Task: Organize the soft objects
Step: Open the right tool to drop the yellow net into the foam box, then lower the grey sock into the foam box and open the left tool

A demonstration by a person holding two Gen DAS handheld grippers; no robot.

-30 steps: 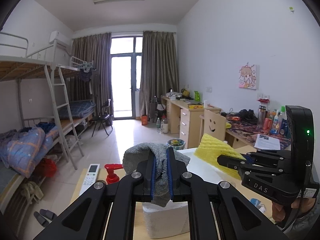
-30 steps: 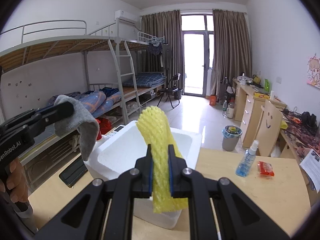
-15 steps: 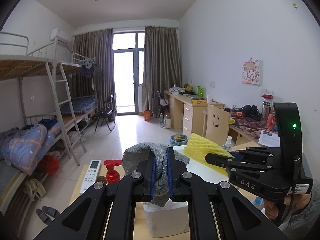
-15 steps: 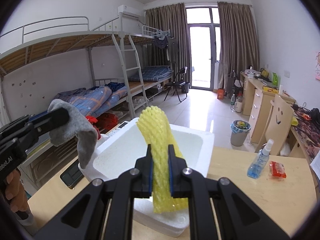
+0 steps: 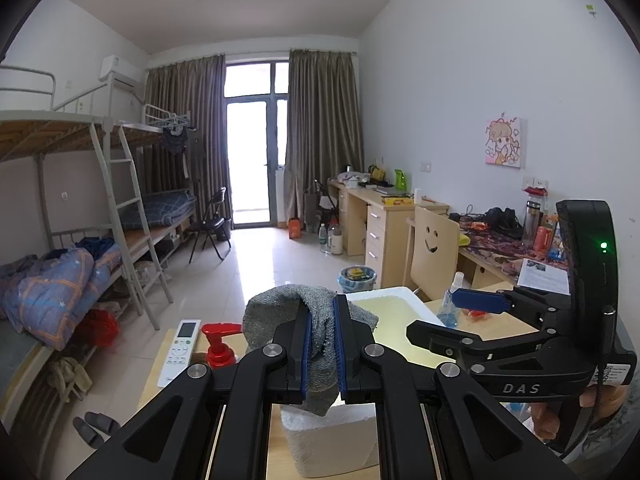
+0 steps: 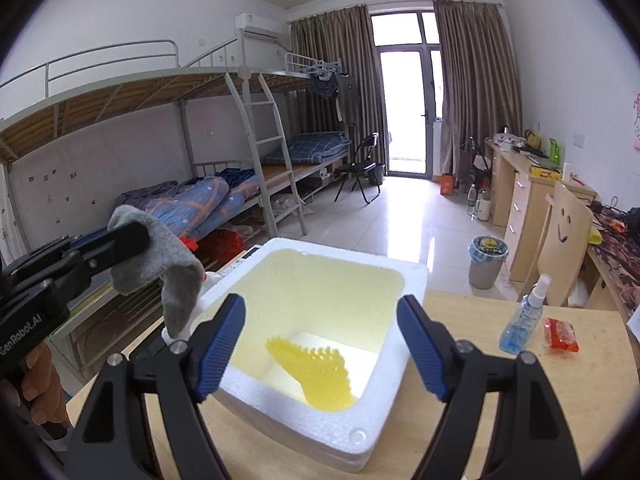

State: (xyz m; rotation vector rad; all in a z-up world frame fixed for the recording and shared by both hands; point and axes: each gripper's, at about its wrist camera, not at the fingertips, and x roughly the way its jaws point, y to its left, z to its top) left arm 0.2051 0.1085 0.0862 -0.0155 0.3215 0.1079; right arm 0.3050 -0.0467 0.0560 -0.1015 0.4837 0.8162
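Observation:
My left gripper (image 5: 322, 344) is shut on a grey knitted cloth (image 5: 280, 312) and holds it above the near left corner of a white foam box (image 6: 408, 280). The cloth also shows in the right wrist view (image 6: 176, 276), hanging beside the box's left rim. My right gripper (image 6: 320, 344) is open and empty, just above the box. A yellow foam net sleeve (image 6: 316, 376) lies on the box's floor. In the left wrist view the right gripper (image 5: 444, 320) reaches over the box (image 5: 392, 308) from the right.
The box stands on a wooden table (image 6: 540, 420). A blue spray bottle (image 6: 522, 320) and a red packet (image 6: 562, 334) lie to its right. A red pump bottle (image 5: 218, 344) and a white remote (image 5: 180, 342) sit to its left. Bunk beds, desks and a chair stand beyond.
My right gripper has opened and let go of the yellow foam net, which has dropped into the box. The left gripper still holds the grey cloth in much the same place.

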